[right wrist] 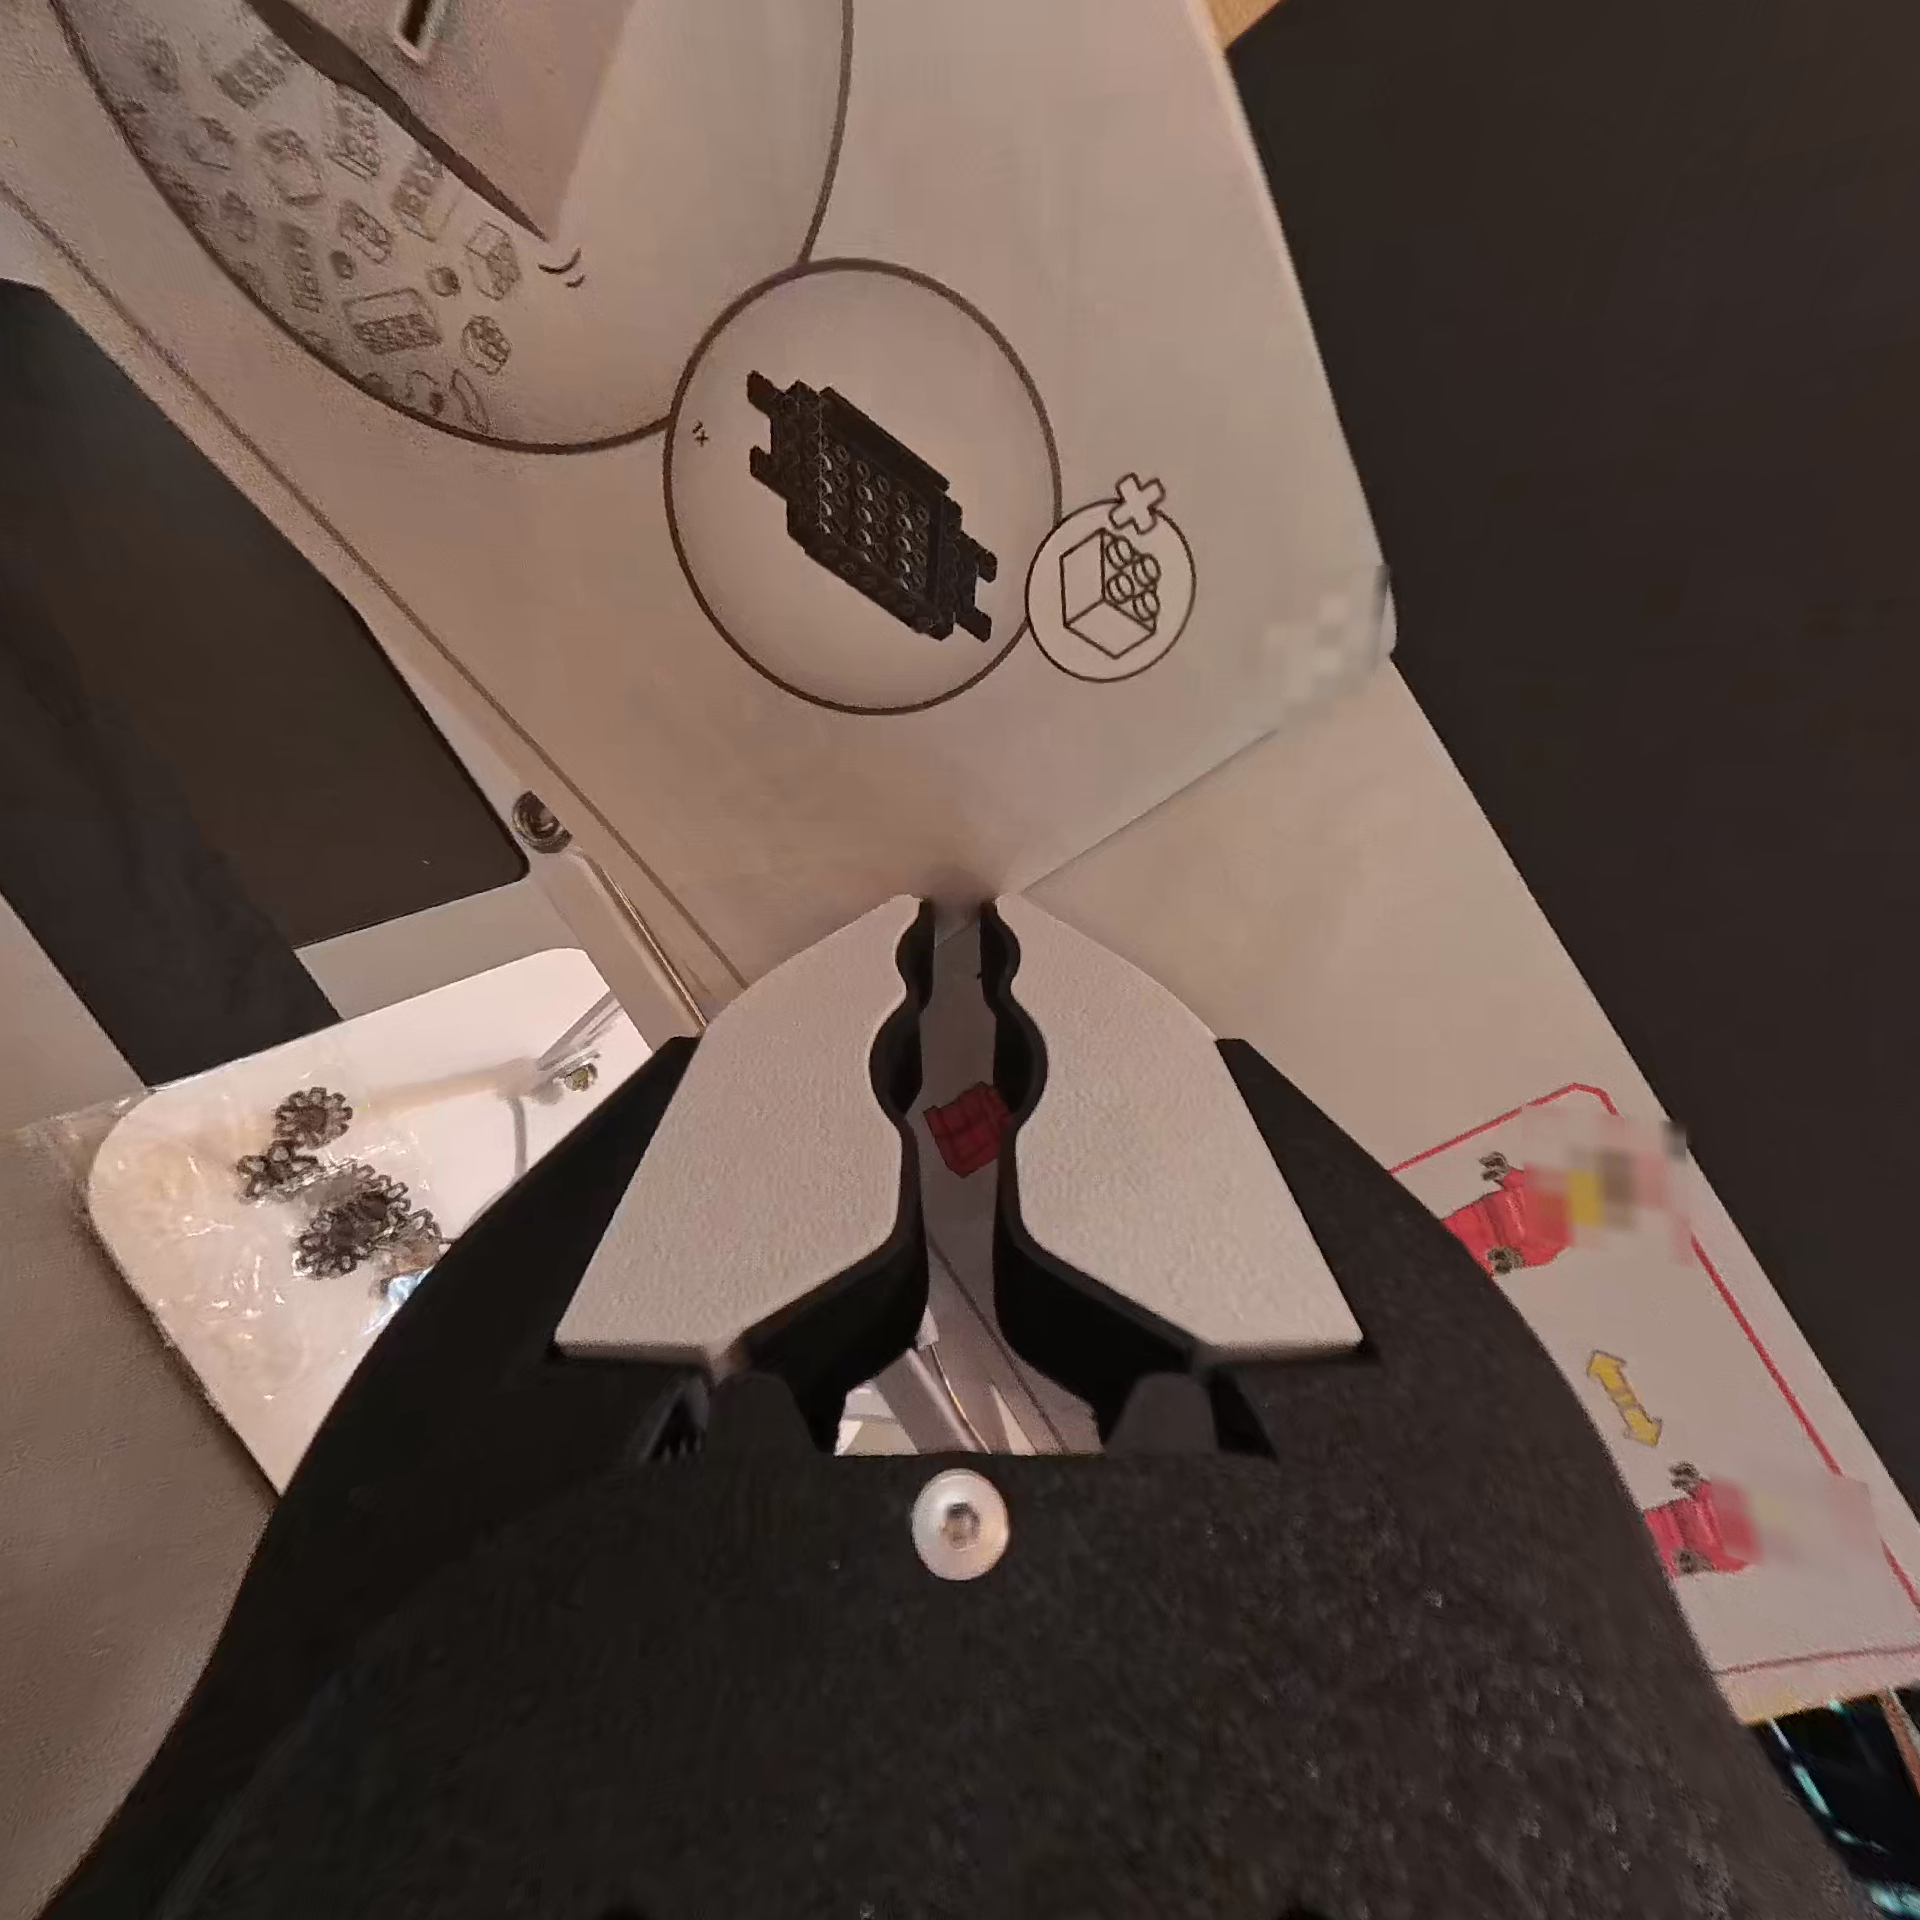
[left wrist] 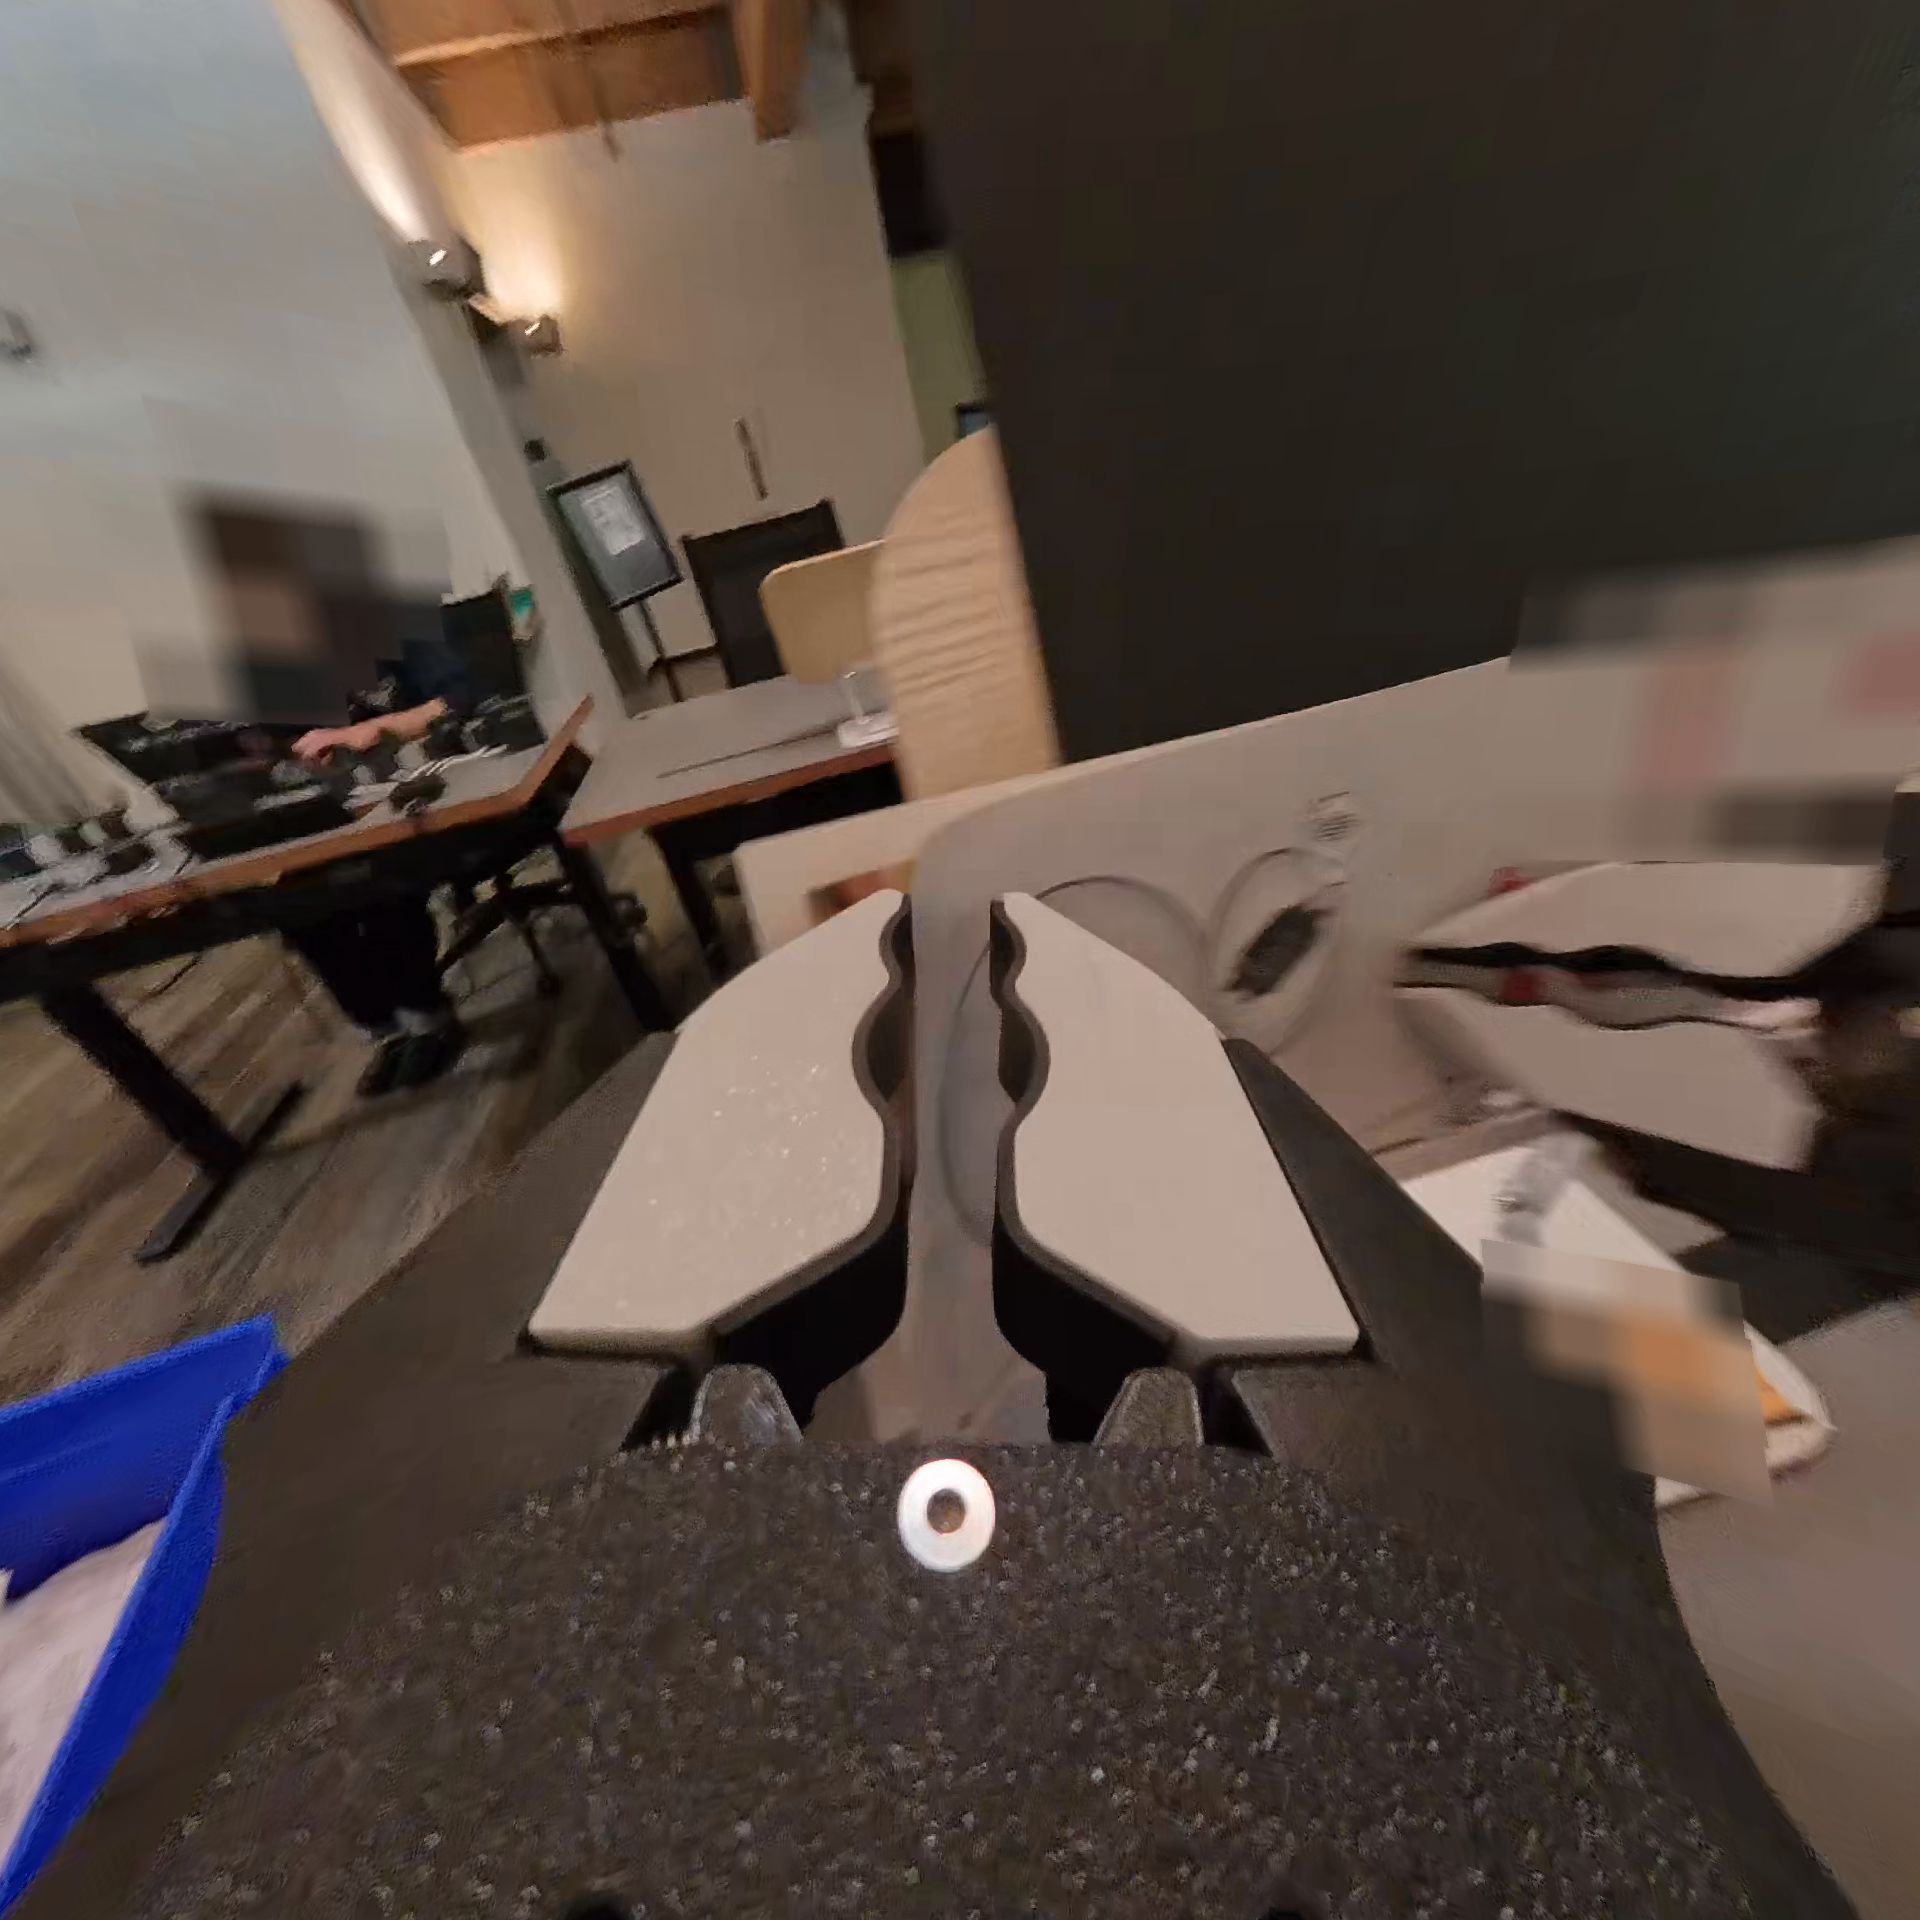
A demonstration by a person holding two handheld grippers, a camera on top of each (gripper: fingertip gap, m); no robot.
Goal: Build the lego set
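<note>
Right wrist view shows the right tongs (right wrist: pixel 954 914) narrowed onto the lower edge of a white paper bag (right wrist: pixel 935 239), which carries printed line drawings of bricks; the sheet passes between the two tips, so they seem to pinch it. In the left wrist view the left tongs (left wrist: pixel 951 914) also stand narrow, with an edge of the same bag (left wrist: pixel 1195 862) running up between the jaws, and the other tongs appear blurred at the right, on the bag too.

The bag is thin, light and floppy paper. It probably bends and tears easily, so holding it near the edge with both tongs looks like the right way to pull it open. The tongs have pale, matte, wavy plates on black grainy bodies.

Behind the right jaws a small red brick (right wrist: pixel 966 1132) is visible, hard and glossy. To the left, a clear crinkled plastic bag (right wrist: pixel 260 1226) with small dark toothed parts lies on the tabletop (right wrist: pixel 62 1507). To the right lies an instruction sheet (right wrist: pixel 1558 1403) with red drawings. A blue bin (left wrist: pixel 114 1455) stands at the lower left of the left view.
</note>
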